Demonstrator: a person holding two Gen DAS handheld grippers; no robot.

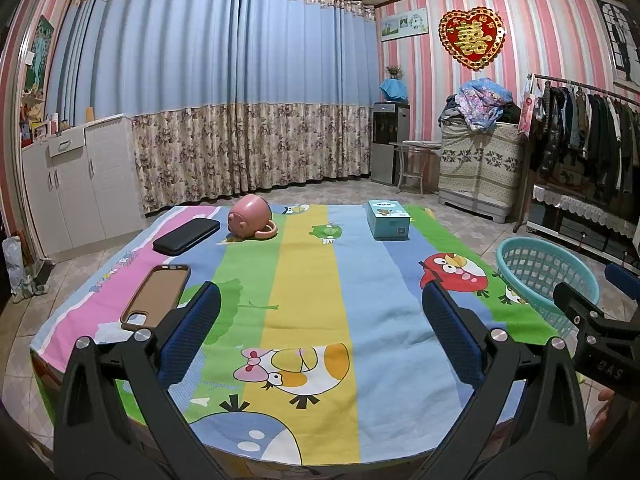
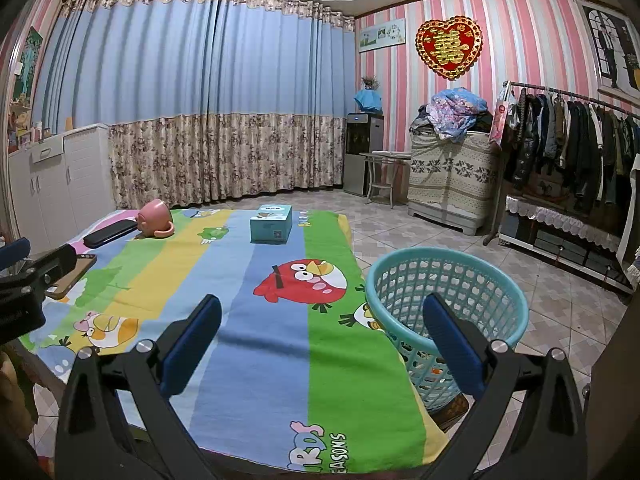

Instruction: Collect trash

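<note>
Tools first: left tool (image 1: 320, 320) and right tool (image 2: 322, 330) both hang over the near edge of the surface (image 1: 308, 280), jaws spread wide, nothing between them.

Teal basket (image 2: 446, 276) sits just off the right edge of the surface, near the right tool. Likely the trash target; something small shows through its lower mesh, can't tell what.

Brown phone case (image 1: 157, 297) lies flat, near-left, just beside the left tool. Light and flexible by the look, thin rim. I'd pinch across one long edge; flat on cloth means the lower finger has to dig under.

Black wallet-style case (image 1: 186, 235) lies further back on the left.

Pink mug (image 1: 249, 216) sits tipped on its side, far left-centre. Rigid, probably fragile, glossy, could slip. Take the handle or rim.

Light blue carton (image 1: 388, 220) is far right-centre. Light cardboard, crushable; grip across the narrow sides, gently.

Which of these counts as trash, I can't tell.
</note>
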